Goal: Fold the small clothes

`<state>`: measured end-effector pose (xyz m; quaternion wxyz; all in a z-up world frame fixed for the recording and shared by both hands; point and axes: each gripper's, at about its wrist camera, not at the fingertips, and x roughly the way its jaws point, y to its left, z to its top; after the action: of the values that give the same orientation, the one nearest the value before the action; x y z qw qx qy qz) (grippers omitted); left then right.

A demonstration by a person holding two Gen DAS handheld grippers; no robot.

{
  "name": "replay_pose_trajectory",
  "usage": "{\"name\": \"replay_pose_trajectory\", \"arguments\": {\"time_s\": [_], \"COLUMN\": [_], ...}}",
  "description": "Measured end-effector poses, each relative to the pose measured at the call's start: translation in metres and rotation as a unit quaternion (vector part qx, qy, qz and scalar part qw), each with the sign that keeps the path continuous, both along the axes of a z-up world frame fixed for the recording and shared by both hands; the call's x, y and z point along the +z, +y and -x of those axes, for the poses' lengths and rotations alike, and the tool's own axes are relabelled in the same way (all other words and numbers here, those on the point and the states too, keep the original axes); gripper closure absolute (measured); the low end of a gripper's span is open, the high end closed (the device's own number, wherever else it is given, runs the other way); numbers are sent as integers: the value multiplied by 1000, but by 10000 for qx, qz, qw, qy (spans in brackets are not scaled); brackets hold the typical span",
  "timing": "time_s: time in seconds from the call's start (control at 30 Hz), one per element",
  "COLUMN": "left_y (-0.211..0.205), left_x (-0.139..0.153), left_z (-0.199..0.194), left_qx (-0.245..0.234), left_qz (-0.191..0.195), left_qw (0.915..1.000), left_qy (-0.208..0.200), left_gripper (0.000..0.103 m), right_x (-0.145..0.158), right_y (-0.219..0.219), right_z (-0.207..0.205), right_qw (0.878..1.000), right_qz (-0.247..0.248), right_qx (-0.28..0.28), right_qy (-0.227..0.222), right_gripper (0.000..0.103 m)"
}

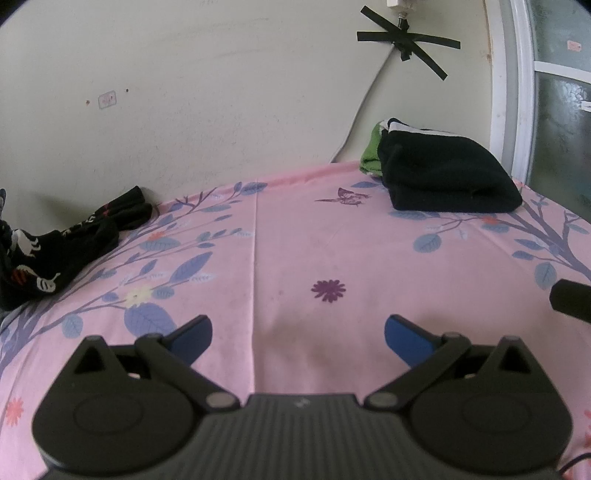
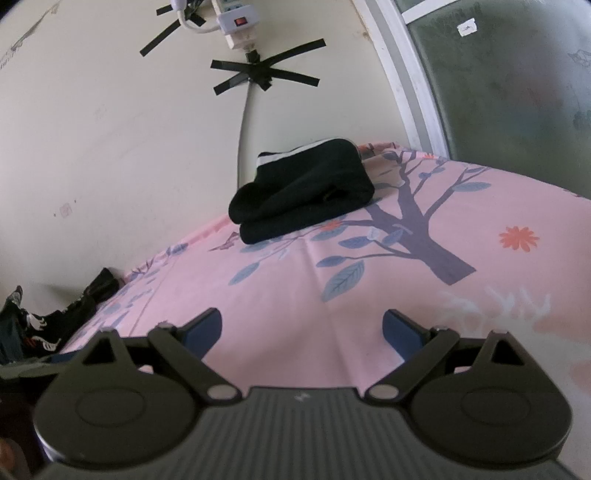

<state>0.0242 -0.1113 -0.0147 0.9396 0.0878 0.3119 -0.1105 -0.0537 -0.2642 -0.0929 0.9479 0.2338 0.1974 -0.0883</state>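
Cream wall [image 1: 221, 92] rose behind the work surface, with a frosted window [image 2: 517, 92] to the right and a power strip [image 2: 236, 22] taped high above a cable held by crossed black tape [image 2: 264, 75]. Below it spread the pink floral sheet [image 1: 295, 251], smooth and bare across its middle apart from a centre crease.

At the far right edge sat the folded black garment [image 1: 447, 177], a neat thick bundle with a white trim, resting against something green [image 1: 369, 153] behind it in the left wrist view. Well apart from it, at the far left edge against the wall, lay the unfolded black clothes [image 1: 55, 251], a rumpled heap with white and red print.

Judging by that split, one piece looked finished and set aside, and the step in hand was fetching the next item from the heap. The next move would call for reaching left, pinching one garment clear of the tangle, and drawing it onto the bare middle to spread flat.

Both tools hovered low over the sheet, holding nothing: the left gripper [image 1: 297, 332] had its blue pads [image 1: 192, 338] spread wide, and the right gripper [image 2: 303, 330] likewise stood released. Nothing blocked the path to the heap; the tangle itself seemed the main snag, since two pieces could lift together.
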Motion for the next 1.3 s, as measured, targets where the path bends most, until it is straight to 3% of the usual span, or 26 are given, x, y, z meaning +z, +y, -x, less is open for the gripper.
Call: {"name": "replay_pose_trajectory", "arguments": {"time_s": [1.3], "left_y": [4], "left_x": [-1], "left_z": [-1], "left_qx": [-95], "left_qz": [68], "left_qw": [9999], "left_qy": [35], "left_gripper": [0], "right_x": [-1], "right_y": [-1], "right_z": [-2], "right_qw": [10000], "right_qz": [47], "right_qx": [43], "right_qy": [69], "right_gripper": [13]}}
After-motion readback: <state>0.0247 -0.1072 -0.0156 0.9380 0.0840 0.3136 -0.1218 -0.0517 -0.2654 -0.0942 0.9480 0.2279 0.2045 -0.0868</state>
